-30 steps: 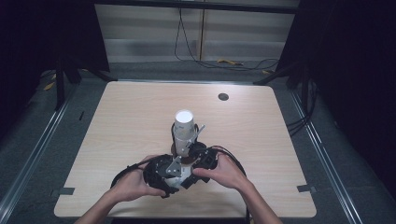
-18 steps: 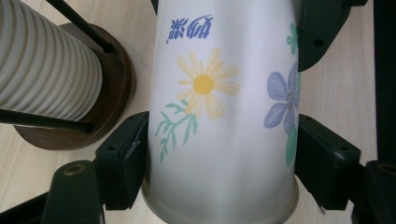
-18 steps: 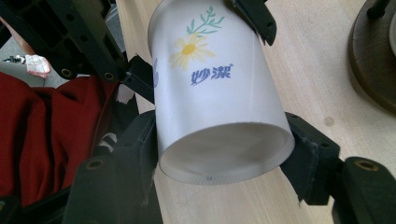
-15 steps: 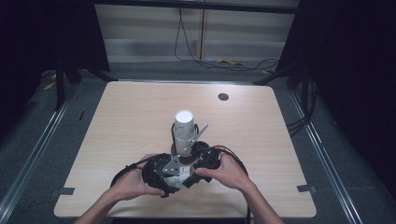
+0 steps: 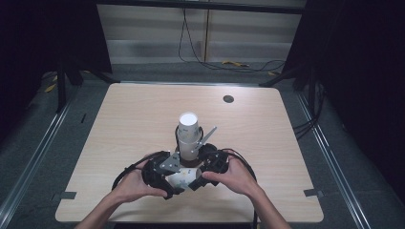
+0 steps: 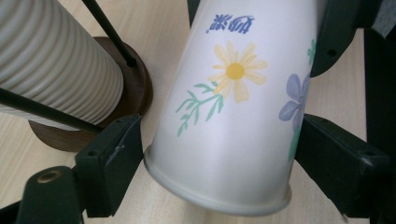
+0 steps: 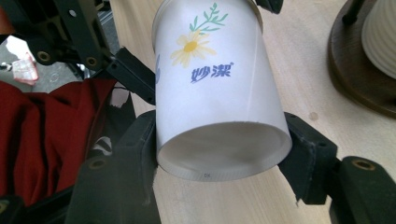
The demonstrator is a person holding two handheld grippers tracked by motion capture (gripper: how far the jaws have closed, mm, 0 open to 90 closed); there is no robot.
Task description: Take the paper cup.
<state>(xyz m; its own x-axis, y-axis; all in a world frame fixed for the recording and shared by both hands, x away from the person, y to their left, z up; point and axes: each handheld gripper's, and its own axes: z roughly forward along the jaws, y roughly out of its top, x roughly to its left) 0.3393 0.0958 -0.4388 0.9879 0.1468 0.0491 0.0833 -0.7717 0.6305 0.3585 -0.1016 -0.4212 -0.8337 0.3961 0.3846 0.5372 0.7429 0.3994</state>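
Paper cup (image 7: 217, 100) clamped by right gripper (image 7: 219, 154) (cup stack (image 5: 188, 136) just beside)

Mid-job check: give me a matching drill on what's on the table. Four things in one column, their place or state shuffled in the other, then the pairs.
Things:
1. flowered cup
2. ribbed cup stack
3. wooden base
4. dark round disc

Place or state:
A. alone on the far right part of the table
B. upright among thin black rods
C. tipped on its side, daisy print showing
D. dark brown, flat on the table under the stack

Pairs: 1-C, 2-B, 3-D, 4-A
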